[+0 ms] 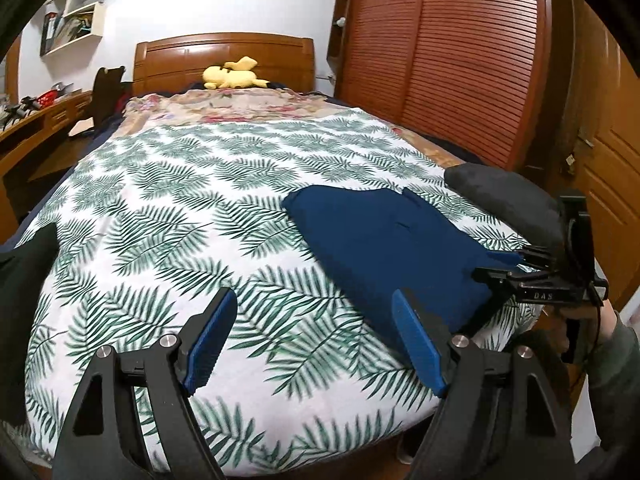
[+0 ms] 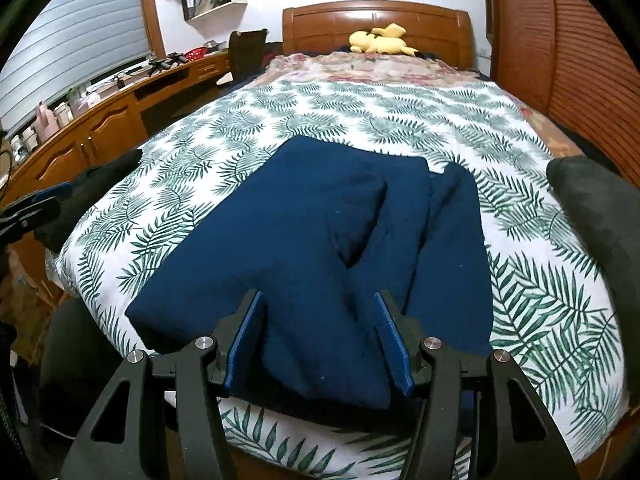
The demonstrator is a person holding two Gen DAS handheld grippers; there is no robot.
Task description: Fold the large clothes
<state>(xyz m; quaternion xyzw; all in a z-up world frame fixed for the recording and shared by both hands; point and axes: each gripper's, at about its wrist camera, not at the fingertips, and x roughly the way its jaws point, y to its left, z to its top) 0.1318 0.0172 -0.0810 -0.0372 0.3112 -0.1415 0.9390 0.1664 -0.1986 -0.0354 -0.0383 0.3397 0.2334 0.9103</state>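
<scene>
Spreading wide: bed (image 2: 400,120), under a fern-print sheet, wooden headboard at the far end
Garment: navy garment (image 2: 304,248), folded flat on the sheet near the foot edge, one smaller flap doubled over on top
Dark clothes: dark pile (image 2: 592,208) on the right edge, well apart from another dark heap (image 2: 100,176) on the left edge
Plush: yellow toy (image 2: 378,44) by the headboard
Left gripper (image 1: 316,344): fingers spread wide over bare sheet, nothing between them
Right gripper (image 2: 320,340): fingers parted about halfway, low over the navy garment's near edge; whether they grip it, can't tell
</scene>
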